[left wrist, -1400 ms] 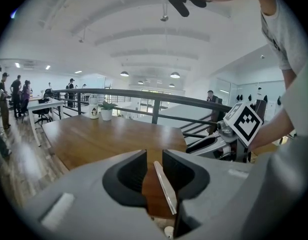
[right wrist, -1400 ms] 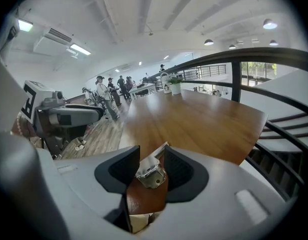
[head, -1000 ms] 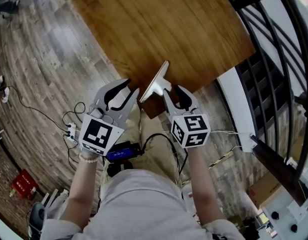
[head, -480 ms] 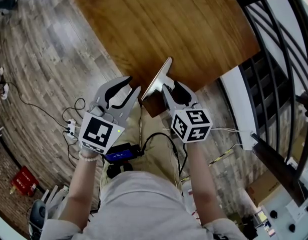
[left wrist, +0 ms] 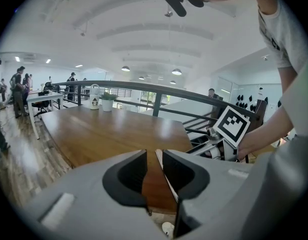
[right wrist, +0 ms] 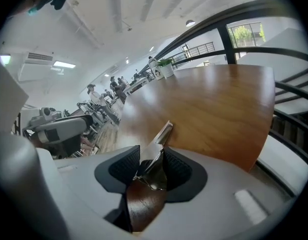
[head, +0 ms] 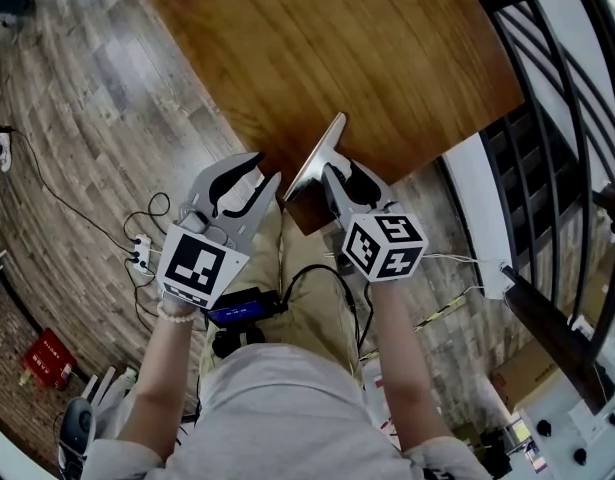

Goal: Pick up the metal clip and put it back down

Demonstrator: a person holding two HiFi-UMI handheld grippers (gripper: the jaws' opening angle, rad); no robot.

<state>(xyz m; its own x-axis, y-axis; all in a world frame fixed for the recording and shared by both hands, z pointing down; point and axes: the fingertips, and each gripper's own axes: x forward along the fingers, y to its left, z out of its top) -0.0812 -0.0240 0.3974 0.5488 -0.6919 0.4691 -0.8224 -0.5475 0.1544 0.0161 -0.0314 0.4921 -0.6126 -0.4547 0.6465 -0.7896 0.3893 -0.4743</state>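
Now the right claw point(right wrist: 151, 165) is clamped on the metal clip point(right wrist: 161, 134) at the desk's point(head: 387, 58) near corner; lower it flat, release gently; left claw point(left wrist: 154, 170) barely parted, empty.

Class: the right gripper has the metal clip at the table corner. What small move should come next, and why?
Probably ease the clip down flat onto the table. The right gripper is shut on it and holds it tilted at the table's near corner, while the left gripper is open and empty.
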